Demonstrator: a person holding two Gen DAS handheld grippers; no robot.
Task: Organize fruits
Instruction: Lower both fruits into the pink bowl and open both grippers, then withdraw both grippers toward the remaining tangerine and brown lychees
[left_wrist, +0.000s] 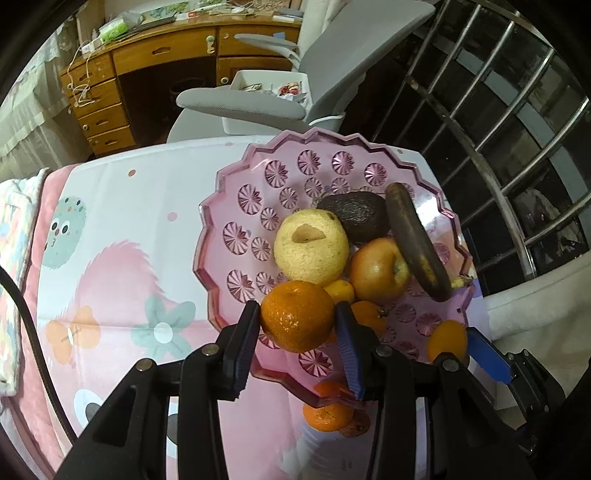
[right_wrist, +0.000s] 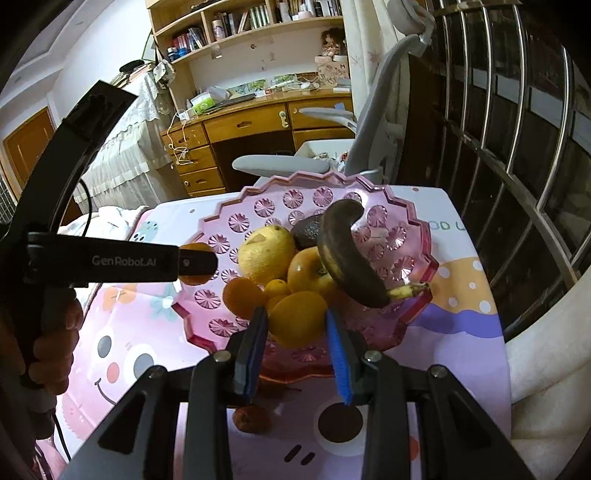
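The left gripper (left_wrist: 297, 319) is clenching a mandarin (left_wrist: 297, 320) over the near edge of the pink bowl (left_wrist: 236, 206), its pads pressing both sides of the fruit. The right gripper (right_wrist: 297, 321) is gripping a smaller yellow-orange citrus (right_wrist: 298, 318) above the same near rim. Inside the bowl are lying a yellow pear (left_wrist: 311, 249), an apple (left_wrist: 378, 274), an avocado (left_wrist: 355, 216) and a blackened banana (left_wrist: 415, 245). Another mandarin (left_wrist: 327, 411) is sitting on the patterned cloth (left_wrist: 122, 229) just before the bowl.

hidden: small brown fruit (right_wrist: 251, 419) partly behind the right tongs (right_wrist: 297, 334) | hidden: orange (left_wrist: 327, 410) partly under the pink bowl (left_wrist: 236, 206) rim | cut off: hand (right_wrist: 55, 343) at left edge | too small: book titles on shelf (right_wrist: 255, 18), maybe books only
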